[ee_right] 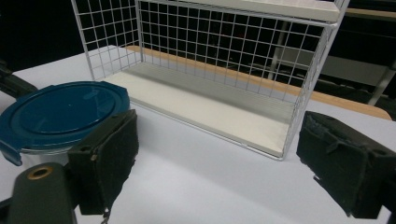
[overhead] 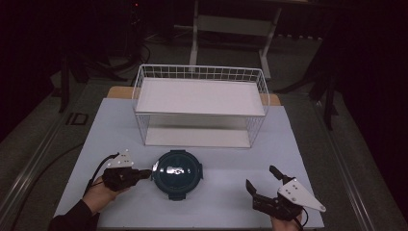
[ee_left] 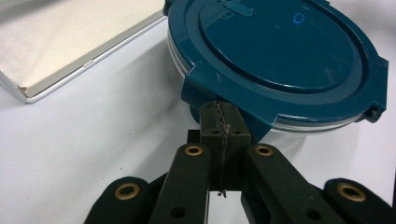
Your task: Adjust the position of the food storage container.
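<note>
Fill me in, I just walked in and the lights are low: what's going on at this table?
A person holds a claw in each hand at a white table. The left claw is shut, its tips against a clip on the rim of a round container with a dark blue lid that sits on the table in front of a white wire rack. Whether it pinches the clip cannot be told. The right claw is open with nothing between its jaws, off to the container's right. The rack's two shelves are bare.
</note>
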{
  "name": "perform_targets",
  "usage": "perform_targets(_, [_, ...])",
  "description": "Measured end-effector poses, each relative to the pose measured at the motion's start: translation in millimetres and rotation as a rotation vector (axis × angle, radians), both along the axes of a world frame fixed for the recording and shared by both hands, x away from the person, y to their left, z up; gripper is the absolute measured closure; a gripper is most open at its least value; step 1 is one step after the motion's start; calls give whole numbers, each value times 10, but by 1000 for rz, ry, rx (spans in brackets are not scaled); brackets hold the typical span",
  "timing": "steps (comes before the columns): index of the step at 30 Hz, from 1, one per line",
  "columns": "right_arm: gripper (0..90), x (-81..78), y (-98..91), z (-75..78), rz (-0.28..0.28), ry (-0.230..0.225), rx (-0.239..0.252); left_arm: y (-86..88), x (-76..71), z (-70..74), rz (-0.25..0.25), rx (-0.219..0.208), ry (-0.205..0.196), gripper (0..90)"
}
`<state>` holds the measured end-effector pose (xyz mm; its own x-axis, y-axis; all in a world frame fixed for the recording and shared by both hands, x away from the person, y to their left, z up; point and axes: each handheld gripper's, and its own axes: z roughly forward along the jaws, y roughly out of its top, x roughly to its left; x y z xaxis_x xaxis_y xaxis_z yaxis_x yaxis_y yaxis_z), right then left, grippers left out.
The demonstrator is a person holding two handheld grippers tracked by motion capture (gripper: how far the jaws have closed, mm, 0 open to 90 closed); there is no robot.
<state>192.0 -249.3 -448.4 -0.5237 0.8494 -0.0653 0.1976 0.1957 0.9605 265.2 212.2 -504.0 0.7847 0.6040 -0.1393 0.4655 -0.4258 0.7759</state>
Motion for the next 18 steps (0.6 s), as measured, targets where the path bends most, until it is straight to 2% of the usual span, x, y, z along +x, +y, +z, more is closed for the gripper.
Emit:
perform_targets(11, [126, -5, 7, 5, 4, -2, 0, -282, 128, -7, -29, -19, 9, 898])
perform_targets(18, [126, -5, 16, -3, 7, 3, -1, -475, 164, -9, -68, -26, 17, 898])
